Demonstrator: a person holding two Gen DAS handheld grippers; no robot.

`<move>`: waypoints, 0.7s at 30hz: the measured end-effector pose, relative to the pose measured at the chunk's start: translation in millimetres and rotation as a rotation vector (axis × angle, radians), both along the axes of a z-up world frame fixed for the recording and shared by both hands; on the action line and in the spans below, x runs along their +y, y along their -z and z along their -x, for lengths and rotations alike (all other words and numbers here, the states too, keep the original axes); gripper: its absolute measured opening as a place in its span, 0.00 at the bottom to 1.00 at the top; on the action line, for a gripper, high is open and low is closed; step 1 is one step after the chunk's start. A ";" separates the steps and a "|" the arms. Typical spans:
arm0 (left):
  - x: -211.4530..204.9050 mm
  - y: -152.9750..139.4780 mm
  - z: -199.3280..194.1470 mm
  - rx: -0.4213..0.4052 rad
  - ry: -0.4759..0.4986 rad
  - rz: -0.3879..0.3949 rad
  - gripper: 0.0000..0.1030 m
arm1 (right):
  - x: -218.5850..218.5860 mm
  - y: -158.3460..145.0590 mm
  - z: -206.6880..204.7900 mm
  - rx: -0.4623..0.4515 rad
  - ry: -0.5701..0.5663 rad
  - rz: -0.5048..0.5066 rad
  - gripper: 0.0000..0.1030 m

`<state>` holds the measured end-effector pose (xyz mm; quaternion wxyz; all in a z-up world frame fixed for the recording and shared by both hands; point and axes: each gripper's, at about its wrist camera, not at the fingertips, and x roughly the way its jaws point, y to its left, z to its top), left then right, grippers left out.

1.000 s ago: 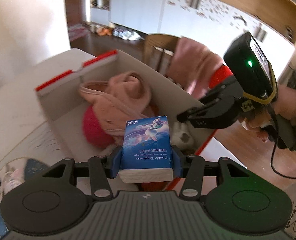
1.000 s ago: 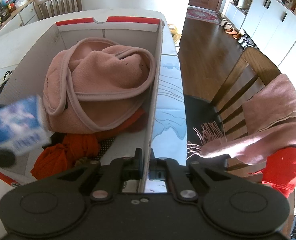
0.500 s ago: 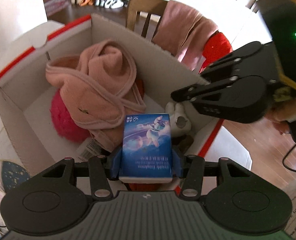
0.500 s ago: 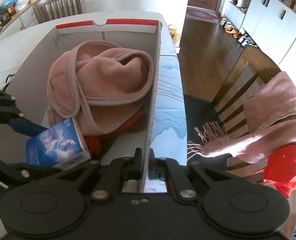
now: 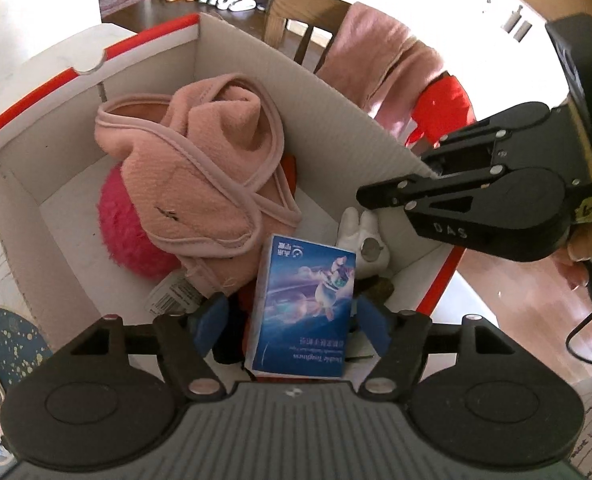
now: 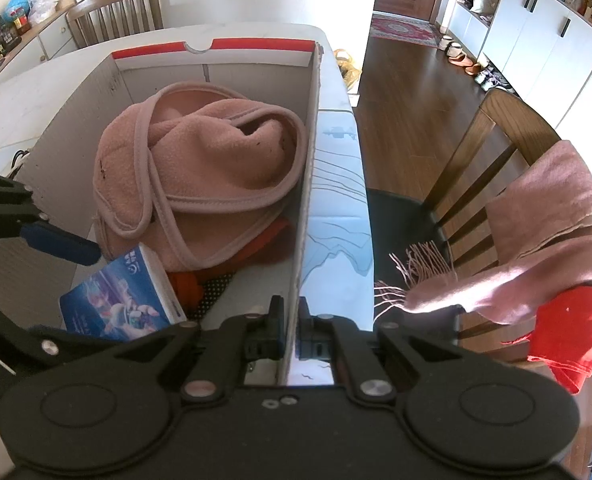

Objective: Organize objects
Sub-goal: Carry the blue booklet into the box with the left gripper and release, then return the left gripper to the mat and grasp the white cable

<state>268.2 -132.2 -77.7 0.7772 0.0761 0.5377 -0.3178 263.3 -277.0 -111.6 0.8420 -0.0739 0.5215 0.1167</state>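
A white cardboard box (image 5: 224, 64) with red-edged flaps stands open on a pale table (image 6: 28, 92). The left gripper (image 5: 290, 320) hangs over the near end of the box, pointing steeply down, and its jaws are opening: the blue pads (image 5: 210, 322) stand clear of the blue tissue pack (image 5: 305, 308) on both sides, with a gap between each pad and the pack. The pack is between them but no longer pinched, leaning inside the near end of the box on top of the things below it. In the right wrist view the same tissue pack (image 6: 120, 296) lies tilted at the near left of the box, just beside the pink fleece garment (image 6: 200, 176), with one blue pad of the left gripper (image 6: 56, 244) just above it. The fleece garment fills the middle of the box, heaped over a bright pink fluffy ball (image 5: 124, 232) on its left and some orange-red cloth (image 6: 264, 248) beneath. A small white toy (image 5: 361, 240) sits in the near right corner. The right gripper (image 6: 290, 334) is closed tight on the right wall of the box, one finger inside and one outside, gripping the cardboard edge. Beyond that wall a wooden chair (image 6: 491, 152) carries a pink scarf (image 6: 547, 232) and a red cloth (image 6: 571, 328).
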 end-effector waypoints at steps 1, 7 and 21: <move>2.4 -1.6 1.0 -0.003 -0.008 0.007 0.69 | -0.1 0.0 0.0 0.000 0.000 -0.001 0.04; 18.7 -16.4 11.8 -0.041 -0.068 0.063 0.69 | 0.0 0.0 0.0 0.000 -0.001 0.000 0.04; 107.1 -60.0 40.9 -0.236 -0.367 0.113 0.79 | -4.0 -0.9 3.7 0.003 -0.002 0.002 0.04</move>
